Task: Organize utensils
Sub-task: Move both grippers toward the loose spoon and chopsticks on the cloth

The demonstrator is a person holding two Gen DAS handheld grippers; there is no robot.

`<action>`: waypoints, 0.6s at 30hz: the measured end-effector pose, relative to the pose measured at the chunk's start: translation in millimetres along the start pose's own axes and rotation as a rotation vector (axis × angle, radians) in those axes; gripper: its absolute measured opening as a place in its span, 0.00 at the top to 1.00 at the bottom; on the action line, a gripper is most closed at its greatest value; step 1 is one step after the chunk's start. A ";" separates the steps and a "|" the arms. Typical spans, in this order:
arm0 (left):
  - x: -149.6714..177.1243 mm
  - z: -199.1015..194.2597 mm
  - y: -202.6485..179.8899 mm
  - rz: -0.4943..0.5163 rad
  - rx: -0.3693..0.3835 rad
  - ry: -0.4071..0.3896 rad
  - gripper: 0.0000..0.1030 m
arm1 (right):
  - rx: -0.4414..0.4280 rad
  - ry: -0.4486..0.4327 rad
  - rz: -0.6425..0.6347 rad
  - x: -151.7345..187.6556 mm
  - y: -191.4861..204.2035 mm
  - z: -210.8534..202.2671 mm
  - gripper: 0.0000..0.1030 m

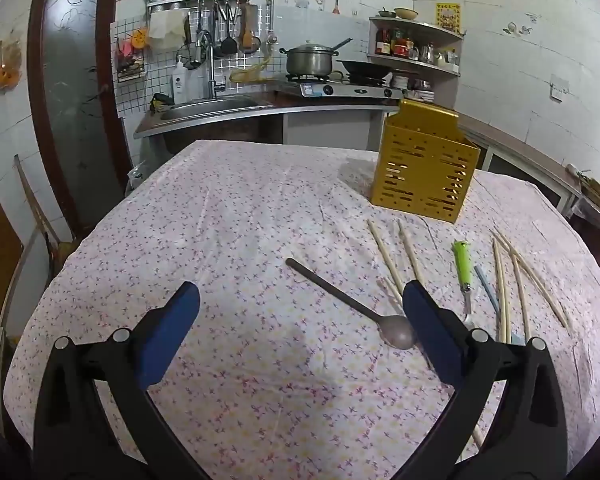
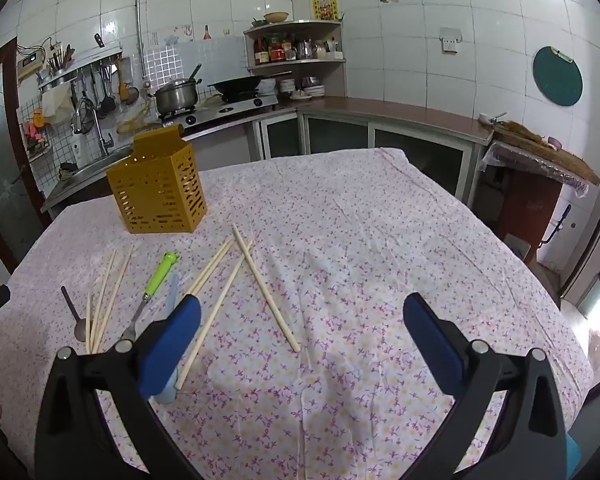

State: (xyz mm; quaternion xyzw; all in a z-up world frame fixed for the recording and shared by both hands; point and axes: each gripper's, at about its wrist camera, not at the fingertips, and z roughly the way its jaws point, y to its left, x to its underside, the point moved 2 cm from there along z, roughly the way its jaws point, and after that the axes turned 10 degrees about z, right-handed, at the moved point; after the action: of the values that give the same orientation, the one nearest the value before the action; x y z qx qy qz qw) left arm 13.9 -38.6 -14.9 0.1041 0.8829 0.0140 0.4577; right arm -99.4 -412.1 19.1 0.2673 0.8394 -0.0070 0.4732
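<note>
A yellow holder (image 1: 424, 168) with rows of slots cut through its walls and a taller back panel stands upright on the table (image 1: 228, 216), which is covered by a white cloth printed with small pink and purple flowers. In front of the holder, nearer the cameras, the utensils lie loose and flat on the cloth: a dark metal spoon (image 1: 352, 306) with its bowl toward the camera, pale wooden chopsticks (image 2: 266, 288) scattered in several pairs, some crossing each other, a utensil with a bright green handle (image 1: 463, 264), and just beside it a pale blue one (image 2: 171, 296) whose type is unclear. The left gripper (image 1: 300, 320) hovers over the cloth with its blue-padded jaws spread wide and nothing gripped; the right gripper (image 2: 300, 328) is likewise wide apart and empty. A yellow poster (image 2: 324, 5) hangs on the tiled wall beyond the holder, its writing too small to read.
</note>
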 end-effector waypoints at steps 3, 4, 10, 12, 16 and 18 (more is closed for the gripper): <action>-0.4 -0.3 -4.1 0.003 0.007 0.006 0.05 | -0.005 -0.004 0.005 -0.1 -3.6 -2.3 0.04; -0.3 -0.4 -5.5 0.004 0.007 0.009 0.05 | -0.004 -0.006 0.004 0.0 -4.1 -2.0 0.04; -0.1 -0.6 -13.1 0.010 0.012 0.024 0.05 | -0.005 -0.005 0.007 -1.6 -8.8 -5.3 0.04; 1.7 -3.3 -12.4 0.017 0.018 0.024 0.05 | -0.006 -0.006 0.007 -1.8 -9.7 -5.4 0.04; 2.4 -5.6 -17.2 0.026 0.021 0.024 0.05 | -0.007 -0.008 0.009 -2.6 -11.3 -7.5 0.04; 2.2 -6.6 -16.4 0.021 0.015 0.022 0.05 | -0.006 -0.009 0.007 -1.8 -11.9 -7.8 0.04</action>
State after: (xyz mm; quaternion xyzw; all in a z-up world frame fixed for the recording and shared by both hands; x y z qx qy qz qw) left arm 4.5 -53.7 -14.8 0.1164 0.8869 0.0133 0.4470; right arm -110.3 -421.0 22.0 0.2691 0.8361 -0.0040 0.4780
